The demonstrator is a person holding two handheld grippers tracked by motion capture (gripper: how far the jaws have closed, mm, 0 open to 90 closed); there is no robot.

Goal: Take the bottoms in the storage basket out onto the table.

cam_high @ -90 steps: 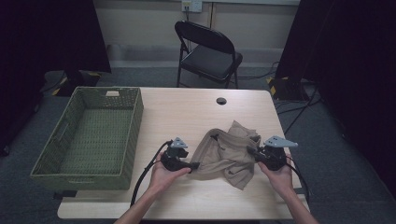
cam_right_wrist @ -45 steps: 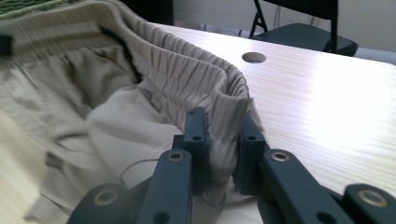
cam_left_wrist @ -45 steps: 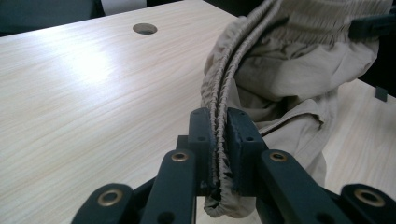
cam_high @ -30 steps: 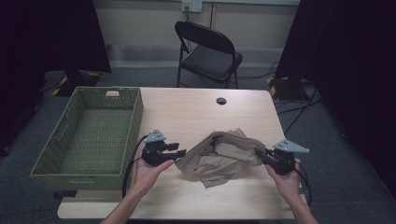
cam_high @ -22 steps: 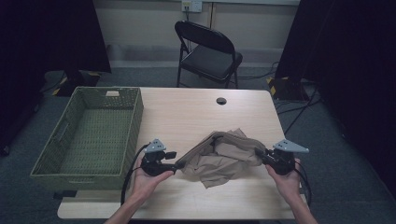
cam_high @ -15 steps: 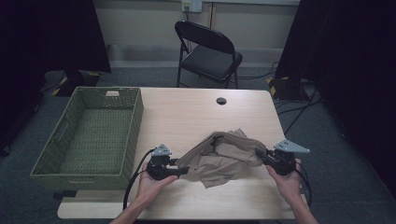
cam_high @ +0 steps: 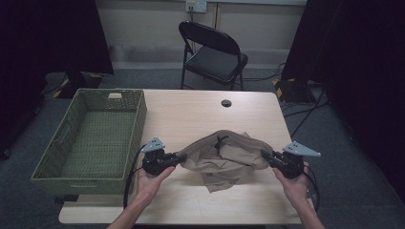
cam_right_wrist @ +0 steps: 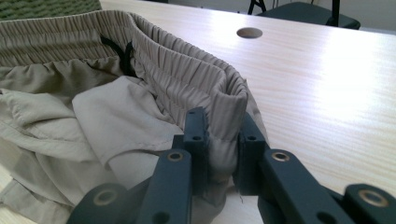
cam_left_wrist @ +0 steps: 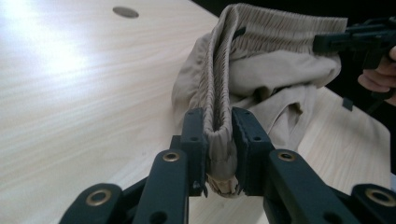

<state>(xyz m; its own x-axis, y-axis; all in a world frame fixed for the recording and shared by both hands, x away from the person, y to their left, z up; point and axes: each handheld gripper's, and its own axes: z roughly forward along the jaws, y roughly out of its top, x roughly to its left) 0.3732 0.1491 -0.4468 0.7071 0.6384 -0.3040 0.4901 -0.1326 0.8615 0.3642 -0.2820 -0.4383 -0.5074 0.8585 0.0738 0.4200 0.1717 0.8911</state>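
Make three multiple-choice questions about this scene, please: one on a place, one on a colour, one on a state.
1. Where does the green basket stand?
A. at the table's left end
B. on the chair
C. at the right end

2. What colour are the shorts?
A. red
B. beige
C. blue

3. How is the left claw?
A. wide open over the table
B. shut on the shorts' waistband
C. holding the basket

Answers:
1 A, the high view shows it left of the shorts.
2 B, the cloth is beige in all views.
3 B, its jaws, having just closed, pinch the waistband.
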